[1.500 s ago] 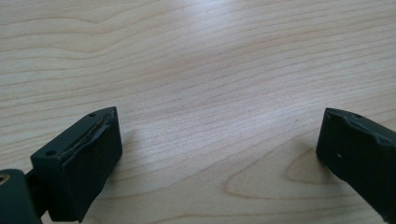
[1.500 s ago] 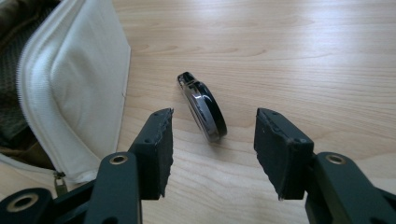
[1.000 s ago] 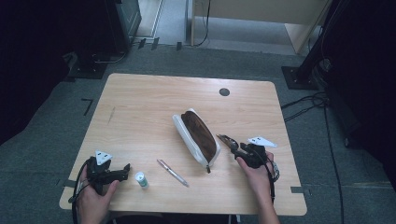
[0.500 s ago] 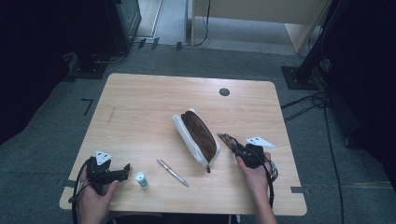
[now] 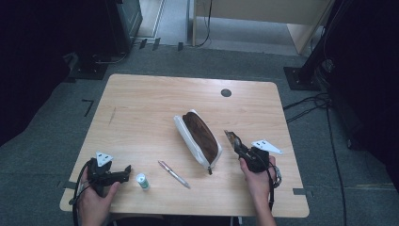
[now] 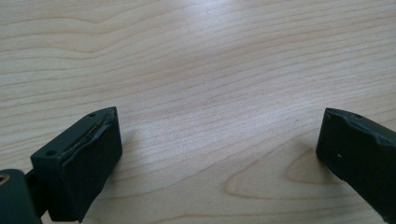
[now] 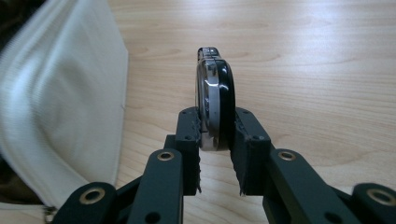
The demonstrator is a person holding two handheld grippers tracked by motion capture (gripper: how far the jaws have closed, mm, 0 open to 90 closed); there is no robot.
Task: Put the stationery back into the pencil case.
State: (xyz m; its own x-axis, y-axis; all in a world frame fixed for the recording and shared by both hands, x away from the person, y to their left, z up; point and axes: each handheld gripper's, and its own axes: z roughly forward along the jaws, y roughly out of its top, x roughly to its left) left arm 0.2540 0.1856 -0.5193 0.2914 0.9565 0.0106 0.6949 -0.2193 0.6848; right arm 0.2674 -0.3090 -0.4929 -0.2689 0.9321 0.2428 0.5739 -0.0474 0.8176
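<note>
My right gripper (image 7: 217, 128) has just been closing, and its pads now press on a small black-and-silver object (image 7: 215, 88) that stands on edge between them. In the high view my right gripper (image 5: 236, 141) holds the object (image 5: 231, 136) just right of an open white pencil case (image 5: 200, 139) with a brown inside. The case's white side (image 7: 60, 93) lies to the left in the right gripper view. My left gripper (image 5: 123, 173) rests at the table's front left, its jaws wide apart over bare wood (image 6: 219, 135).
A small white tube with a green cap (image 5: 141, 181) stands just right of the left gripper. A slim pen (image 5: 174, 174) lies in front of the pencil case. A dark round grommet (image 5: 226, 92) sits in the wooden table (image 5: 141, 108) near the far edge.
The right gripper's jaws have narrowed onto the small object, with the hand barely shifting. The left gripper, tube, pen and case have stayed put.
</note>
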